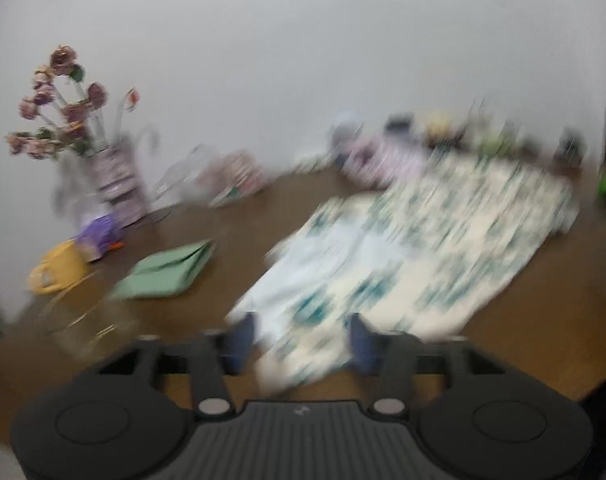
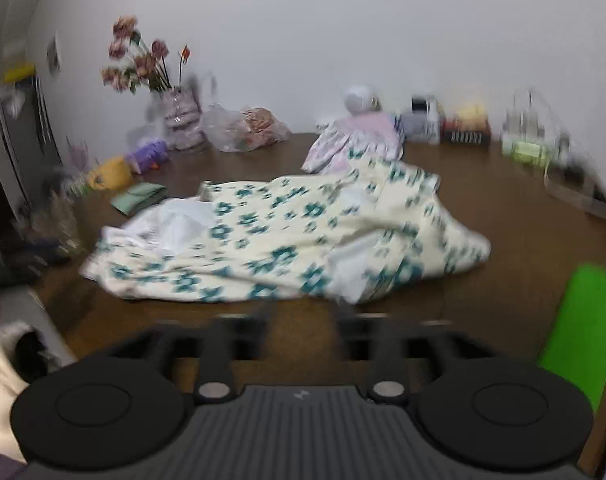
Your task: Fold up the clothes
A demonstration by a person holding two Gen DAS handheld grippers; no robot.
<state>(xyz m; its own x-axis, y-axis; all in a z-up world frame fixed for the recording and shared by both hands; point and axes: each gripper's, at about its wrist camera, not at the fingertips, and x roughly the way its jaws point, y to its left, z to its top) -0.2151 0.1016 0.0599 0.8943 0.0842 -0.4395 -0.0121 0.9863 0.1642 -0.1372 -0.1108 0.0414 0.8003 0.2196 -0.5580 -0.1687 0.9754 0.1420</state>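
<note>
A cream garment with teal flowers [image 2: 283,240] lies crumpled across the brown table [image 2: 503,208], with white lining showing at its left end. In the blurred left wrist view the same garment [image 1: 423,248] stretches away to the right. My left gripper [image 1: 301,338] is open, and the garment's near corner lies between its blue fingertips [image 1: 243,336]. My right gripper [image 2: 307,314] is open just short of the garment's near edge, with only bare table between its fingers.
A folded green cloth [image 2: 139,196], a yellow cup [image 2: 111,174] and a purple toy [image 2: 149,154] sit left of the garment. A vase of flowers [image 2: 181,120], a plastic bag [image 2: 247,124], a doll in a pink dress [image 2: 355,136] and small containers line the wall. A bright green object [image 2: 579,328] lies at the right edge.
</note>
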